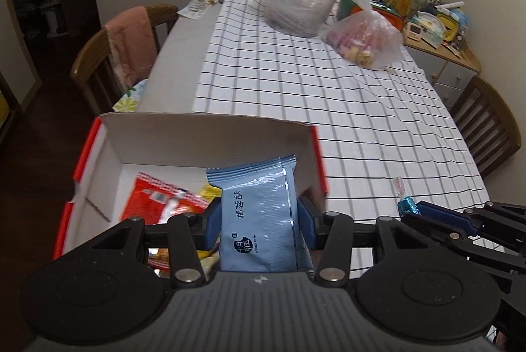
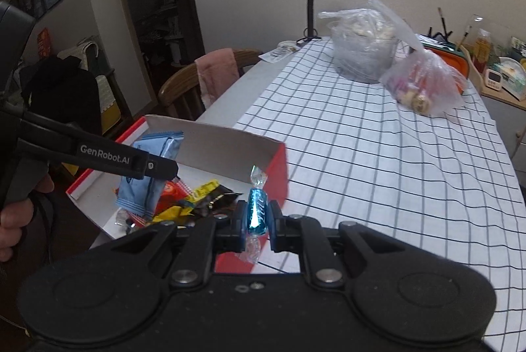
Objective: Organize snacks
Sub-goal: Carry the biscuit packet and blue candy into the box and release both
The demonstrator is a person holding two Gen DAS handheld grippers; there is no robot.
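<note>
Landmark: the red-and-white box (image 1: 210,135) is sitting at the near edge of the checked tablecloth (image 1: 328,95).
Left gripper (image 1: 259,220): is pinching the blue snack packet (image 1: 259,214), long axis upright, hanging over the box's inside.
Right gripper (image 2: 258,220): is pressing its jaws onto the blue wrapped candy (image 2: 257,212), twisted ends pointing up and down, above the box's right wall.
Deciding relation: the box floor is lying below and ahead of both loads; the left hand is being nearer its middle.
Already in box: red packet (image 1: 154,200) and yellow wrappers (image 2: 197,191).
</note>
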